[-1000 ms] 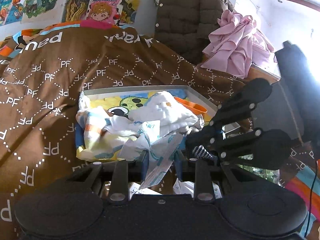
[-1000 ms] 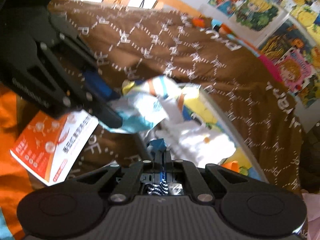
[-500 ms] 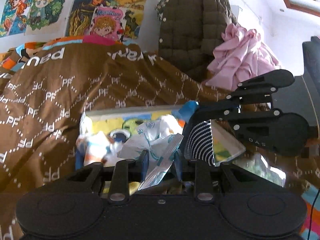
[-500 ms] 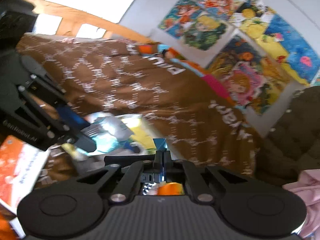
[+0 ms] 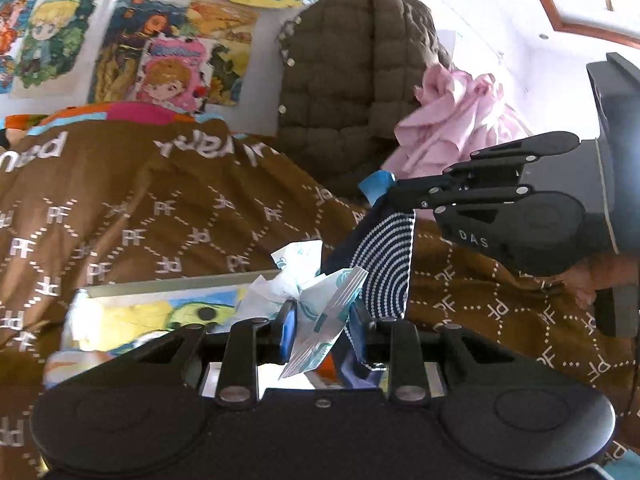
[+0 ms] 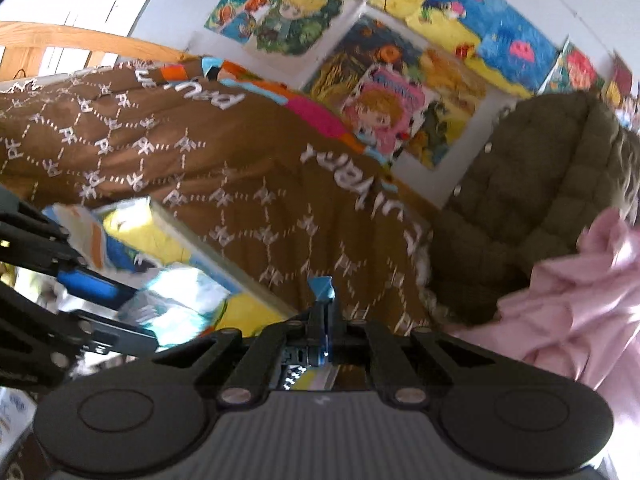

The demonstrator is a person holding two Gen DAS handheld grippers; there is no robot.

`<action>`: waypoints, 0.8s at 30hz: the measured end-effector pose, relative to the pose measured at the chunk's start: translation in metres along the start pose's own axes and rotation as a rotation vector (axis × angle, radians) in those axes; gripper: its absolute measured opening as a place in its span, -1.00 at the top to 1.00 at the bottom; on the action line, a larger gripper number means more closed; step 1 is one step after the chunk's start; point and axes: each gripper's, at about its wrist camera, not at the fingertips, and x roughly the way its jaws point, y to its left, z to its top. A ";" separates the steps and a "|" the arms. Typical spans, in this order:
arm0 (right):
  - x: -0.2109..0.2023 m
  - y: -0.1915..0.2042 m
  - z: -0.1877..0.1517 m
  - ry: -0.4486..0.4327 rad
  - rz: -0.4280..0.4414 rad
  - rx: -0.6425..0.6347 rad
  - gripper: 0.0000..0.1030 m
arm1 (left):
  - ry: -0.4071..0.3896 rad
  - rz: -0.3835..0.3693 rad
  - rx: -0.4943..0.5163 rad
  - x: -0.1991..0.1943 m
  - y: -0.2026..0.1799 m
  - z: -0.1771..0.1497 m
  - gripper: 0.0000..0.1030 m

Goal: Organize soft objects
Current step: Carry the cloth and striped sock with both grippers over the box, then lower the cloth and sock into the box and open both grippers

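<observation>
Here, the left gripper is pinching a crumpled white-and-teal packet over the tray (rim showing behind), while the right gripper, pressed together, is dangling a striped sock lengthwise just right of it.

Two fisheye views, each looking forward and slightly down along its own gripper, close above a bed's brown blanket. Both face the poster-covered wall, sharing the blanket, a quilted olive jacket and pink cloth.
</observation>
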 end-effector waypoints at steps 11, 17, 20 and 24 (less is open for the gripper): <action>-0.017 0.006 -0.050 0.101 0.154 0.060 0.97 | 0.116 -0.047 0.051 0.036 -0.028 -0.023 0.38; -0.022 0.008 -0.060 0.131 0.193 0.107 0.89 | 0.142 -0.028 0.087 0.043 -0.035 -0.026 0.23; -0.024 0.006 -0.064 0.141 0.206 0.136 0.79 | 0.155 -0.021 0.079 0.043 -0.036 -0.026 0.13; -0.026 0.003 -0.066 0.147 0.206 0.161 0.53 | 0.163 -0.008 0.107 0.039 -0.040 -0.027 0.00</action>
